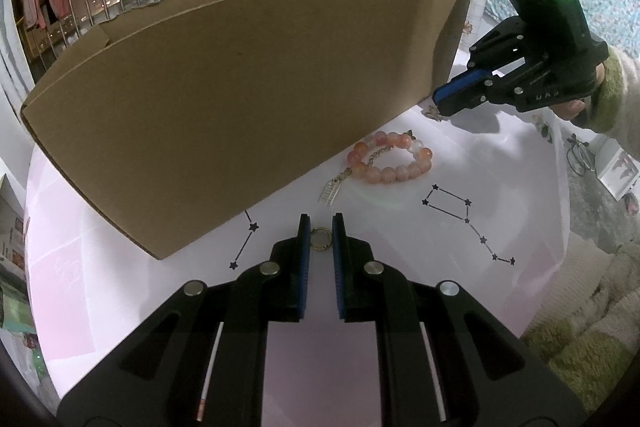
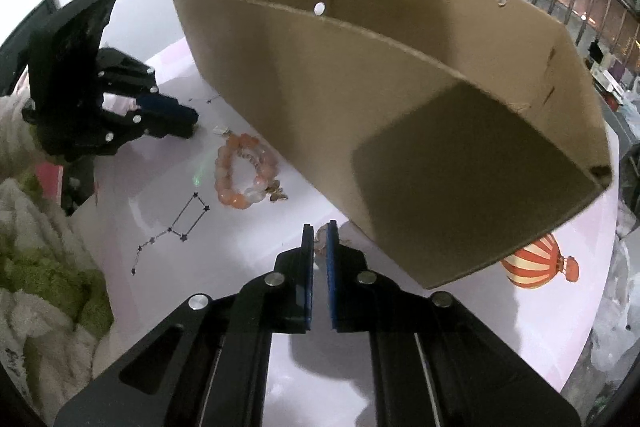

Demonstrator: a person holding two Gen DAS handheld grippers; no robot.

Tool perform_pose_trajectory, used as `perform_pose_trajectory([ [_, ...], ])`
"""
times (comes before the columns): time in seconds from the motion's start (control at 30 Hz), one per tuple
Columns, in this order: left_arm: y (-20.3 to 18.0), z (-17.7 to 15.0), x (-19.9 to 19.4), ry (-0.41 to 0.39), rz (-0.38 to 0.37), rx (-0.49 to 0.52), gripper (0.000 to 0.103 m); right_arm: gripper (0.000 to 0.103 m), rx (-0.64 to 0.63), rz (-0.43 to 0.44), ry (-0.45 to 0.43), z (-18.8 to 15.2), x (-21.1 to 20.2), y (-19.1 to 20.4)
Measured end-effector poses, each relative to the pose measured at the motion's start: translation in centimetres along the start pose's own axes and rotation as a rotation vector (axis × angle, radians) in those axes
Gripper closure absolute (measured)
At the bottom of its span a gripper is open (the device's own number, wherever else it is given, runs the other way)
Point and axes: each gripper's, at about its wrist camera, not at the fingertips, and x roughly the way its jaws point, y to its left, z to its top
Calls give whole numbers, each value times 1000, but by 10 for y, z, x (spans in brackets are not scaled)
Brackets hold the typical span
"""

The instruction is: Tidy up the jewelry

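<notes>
A small gold ring (image 1: 321,239) lies on the white table between the fingertips of my left gripper (image 1: 321,227), whose blue-padded jaws stand narrowly apart around it. A pink bead bracelet (image 1: 390,157) with a gold chain and tag (image 1: 330,191) lies just beyond; it also shows in the right wrist view (image 2: 240,173). My right gripper (image 2: 319,233) is nearly shut on a small pale gold piece (image 2: 320,239); in the left wrist view its tip (image 1: 438,107) touches that piece near the cardboard box (image 1: 240,99).
The open cardboard box (image 2: 400,99) fills the table's far side. Star-line drawings (image 1: 464,223) and a balloon picture (image 2: 540,267) mark the table top. A fuzzy green and white cloth (image 2: 40,267) lies at the table's edge.
</notes>
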Motion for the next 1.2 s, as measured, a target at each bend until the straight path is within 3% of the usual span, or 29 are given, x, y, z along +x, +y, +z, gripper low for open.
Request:
perform_pose_trajectory([
  [0.03,1,0,1,0,1,-1,93,84,15,-5,-3,0,1,-2],
  [0.1,1,0,1,1,3,-4,93,77,35,-5,-4,0,4,-2],
  [0.37,3,-2,0,-4,3,-20,93,76,63,-85,-23,-3,8,13],
  [0.53,3,-3,-1,-6,0,-22,93,86,62,-96,-12,-5,10,19],
  [0.8,4,-4,-2,-8,-2,-25,93,87,97,-93,-23,-3,12,20],
  [0.9,4,-5,-2,-8,0,-23,93,99,110,-78,-24,-3,12,18],
  [1.1,5,-4,-6,-13,2,-24,93,99,163,-70,-46,-7,7,20],
  [1.17,5,-5,-6,-14,2,-25,93,93,192,-85,-57,-7,1,17],
  [1.2,5,-6,-6,-13,1,-26,93,84,206,-90,-61,-7,-1,16],
])
